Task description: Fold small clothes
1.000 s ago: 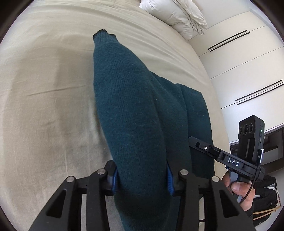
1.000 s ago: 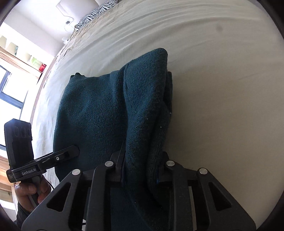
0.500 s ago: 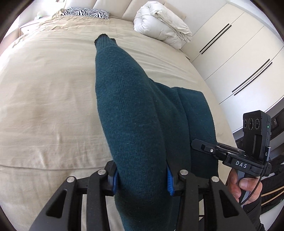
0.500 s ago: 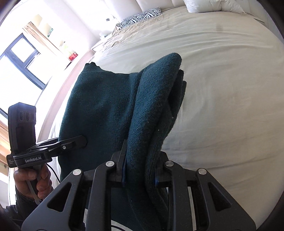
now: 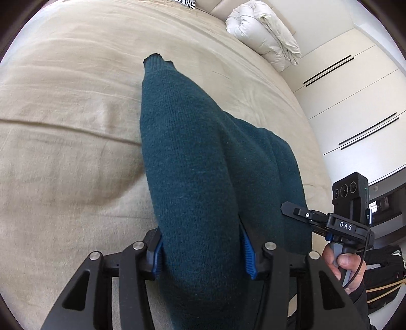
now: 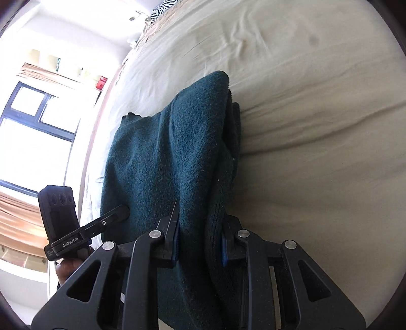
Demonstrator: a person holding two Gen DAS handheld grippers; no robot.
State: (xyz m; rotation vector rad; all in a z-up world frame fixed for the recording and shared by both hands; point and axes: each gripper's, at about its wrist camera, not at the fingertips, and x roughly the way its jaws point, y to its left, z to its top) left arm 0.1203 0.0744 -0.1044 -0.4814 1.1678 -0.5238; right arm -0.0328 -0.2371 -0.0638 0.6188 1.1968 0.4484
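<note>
Beige bedspread [image 5: 76,152] beneath and ahead of both sets of fingers, creased, with a seam running across to the left of the left fingers. Far past them, a rolled white duvet [image 5: 264,43] at the head of the bed and a sliver of zebra-print pillow [image 5: 186,2]. To the right of the left fingers, white wardrobe doors [image 5: 355,106] with thin black bar handles. To the left of the right fingers, a bright black-framed window [image 6: 38,114] with a shelf of small items above it.

Dark teal knit sweater [image 5: 192,177] draped forward from between the fingers onto the bed, a thick fold bunched in each grip.

Left gripper [image 5: 203,251]: blue pads pressed against a wide roll of the sweater, having just eased somewhat wider, fabric filling the gap. Right gripper [image 6: 200,241]: narrow gap, clamped on a doubled edge of the same sweater.

Readable on the right gripper's body in the left view: "DAS" [image 5: 345,225]. On the left gripper's body in the right view: "GenRobot.AI" [image 6: 70,242]. Fingers of a hand [image 5: 341,266] wrapped round the right handle.
</note>
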